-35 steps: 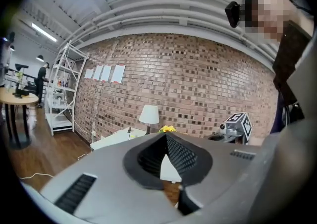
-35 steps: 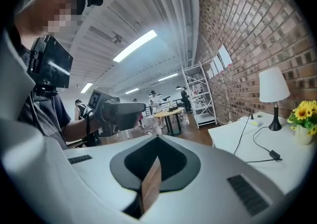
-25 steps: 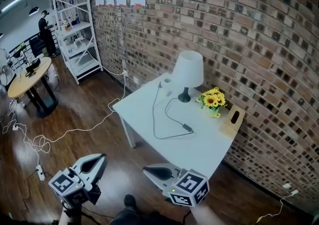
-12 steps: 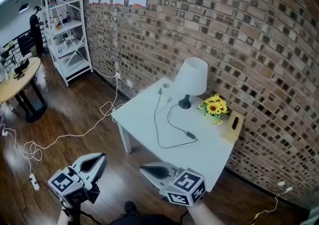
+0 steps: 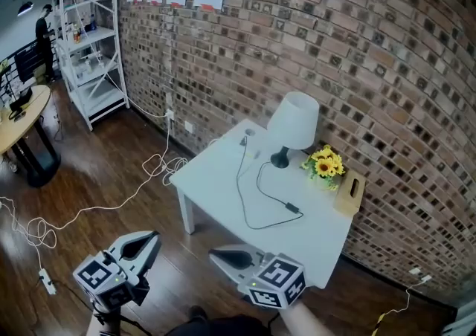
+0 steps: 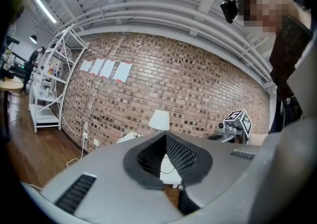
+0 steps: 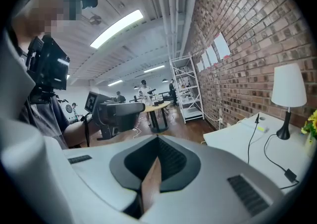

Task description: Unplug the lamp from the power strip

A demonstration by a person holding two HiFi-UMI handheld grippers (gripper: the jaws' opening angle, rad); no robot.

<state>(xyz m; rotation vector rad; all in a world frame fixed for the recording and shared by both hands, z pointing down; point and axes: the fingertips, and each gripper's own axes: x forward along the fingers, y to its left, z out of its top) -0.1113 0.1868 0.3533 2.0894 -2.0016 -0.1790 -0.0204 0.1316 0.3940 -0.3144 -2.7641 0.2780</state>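
White strip (image 5: 248, 134) sits loose at the table's (image 5: 216, 186) far corner, near the lamp (image 5: 293, 120), and its plug looks to be in. My worry: yank the cord (image 5: 293, 209) one-handed and the strip lifts, or the lamp tips into the flowers (image 5: 324, 166). Both jaws are pressed together on nothing, so open them first. Left gripper (image 5: 151, 238) points level, right gripper (image 5: 217, 255) dips slightly, both low and well short of the table.

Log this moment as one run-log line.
left hand-held gripper: shut, empty | right hand-held gripper: shut, empty | both: short of table | lamp: upright on table, cord untouched
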